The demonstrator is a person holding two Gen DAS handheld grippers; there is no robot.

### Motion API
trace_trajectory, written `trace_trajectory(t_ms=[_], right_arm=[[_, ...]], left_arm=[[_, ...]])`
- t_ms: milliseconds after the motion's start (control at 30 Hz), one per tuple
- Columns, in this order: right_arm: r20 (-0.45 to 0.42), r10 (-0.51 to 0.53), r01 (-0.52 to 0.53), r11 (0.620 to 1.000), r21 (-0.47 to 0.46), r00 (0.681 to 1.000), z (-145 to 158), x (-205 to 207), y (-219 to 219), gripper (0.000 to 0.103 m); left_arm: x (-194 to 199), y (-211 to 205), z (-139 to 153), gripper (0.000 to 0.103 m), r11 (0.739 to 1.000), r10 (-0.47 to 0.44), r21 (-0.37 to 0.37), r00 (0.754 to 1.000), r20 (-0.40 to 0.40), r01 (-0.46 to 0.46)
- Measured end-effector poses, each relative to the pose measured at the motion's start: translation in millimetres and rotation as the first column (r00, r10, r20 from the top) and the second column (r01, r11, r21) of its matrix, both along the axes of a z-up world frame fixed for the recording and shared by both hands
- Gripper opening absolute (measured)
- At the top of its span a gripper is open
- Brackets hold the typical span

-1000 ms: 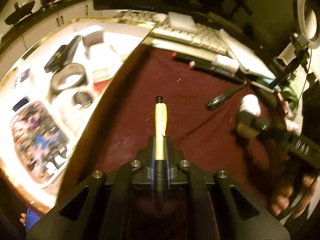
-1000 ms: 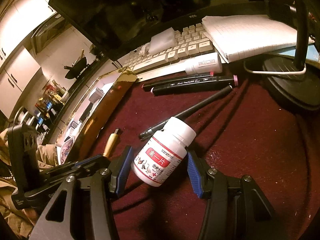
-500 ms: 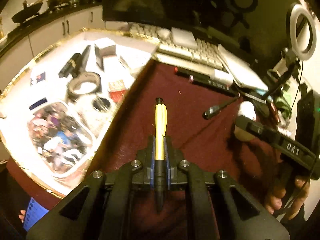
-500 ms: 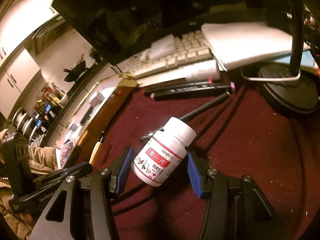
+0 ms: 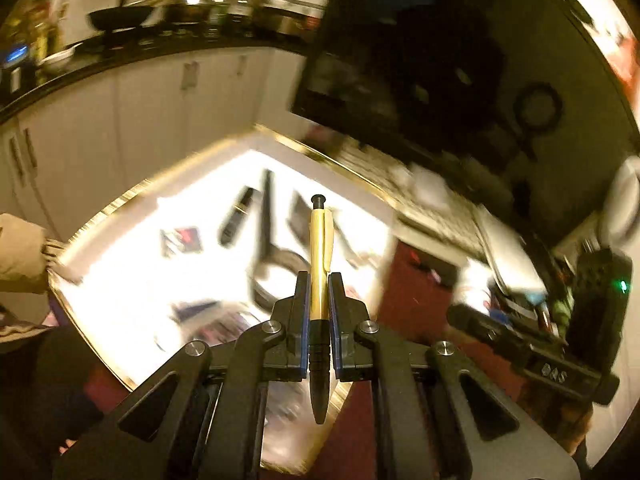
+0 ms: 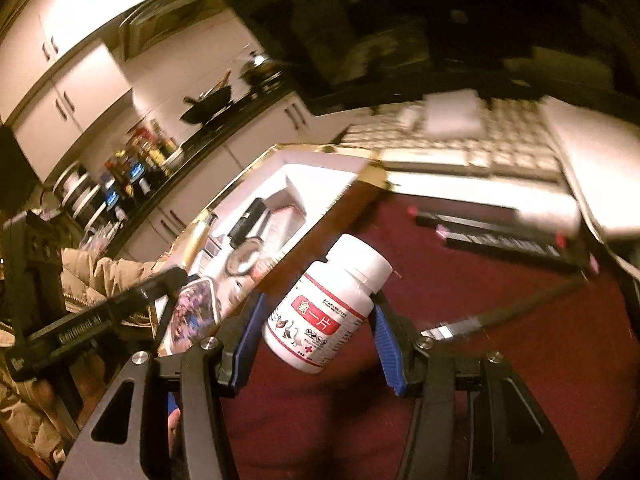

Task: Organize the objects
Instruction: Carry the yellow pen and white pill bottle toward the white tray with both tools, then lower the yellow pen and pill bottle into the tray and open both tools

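Observation:
My left gripper [image 5: 319, 280] is shut on a yellow pen with black ends [image 5: 320, 248], held in the air over the white gold-rimmed box [image 5: 132, 276]. My right gripper [image 6: 316, 304] is shut on a white pill bottle with a red label [image 6: 320, 312], lifted above the dark red cloth [image 6: 500, 368] beside the box's near corner [image 6: 372, 172]. The box holds a roll of tape [image 5: 280, 272], a dark tube [image 5: 236, 220], cards and a printed pouch [image 6: 192, 312]. The left gripper's handle shows in the right wrist view [image 6: 92, 324].
Black markers [image 6: 500, 236], a thin dark pen [image 6: 512, 312], a white tube, a keyboard [image 6: 472, 144] and a notepad lie at the back of the cloth. A dark monitor stands behind them. Kitchen cabinets and pans fill the background.
Both grippers have lifted and swung left toward the box. The pen now hangs over the box interior, and the bottle has risen off the cloth near the box's corner.

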State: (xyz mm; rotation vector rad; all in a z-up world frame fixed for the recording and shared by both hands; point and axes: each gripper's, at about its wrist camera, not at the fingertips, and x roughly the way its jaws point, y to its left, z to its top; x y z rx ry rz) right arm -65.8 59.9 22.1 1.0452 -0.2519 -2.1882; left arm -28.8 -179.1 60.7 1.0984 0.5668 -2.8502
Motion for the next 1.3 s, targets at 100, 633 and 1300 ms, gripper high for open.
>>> trace_trajectory(t_ms=[100, 633, 1300], right_arm=[[-0.019, 0.046, -0.045, 0.998, 0.039, 0.999, 7.5, -19.5, -26.2, 0.052], [0.015, 0.079, -0.08, 0.974, 0.213, 0.997, -9.7, -114.6, -97.1, 0.053], [-0.068, 0.034, -0.005, 0.923, 0.385, 0.997, -18.3, -132.5, -126.4, 0.053]], left_arm=[[-20.5, -27.3, -4.3, 0.007, 0.998, 0.05, 0.028, 0.999, 0.02, -0.051], [-108.6, -80.1, -31.5, 0.007, 1.0, 0.022, -0.002, 0.982, 0.186, -0.022], [-137.7, -93.2, -45.5, 0.035, 1.0, 0.02, 0.005, 0.968, 0.25, -0.022]])
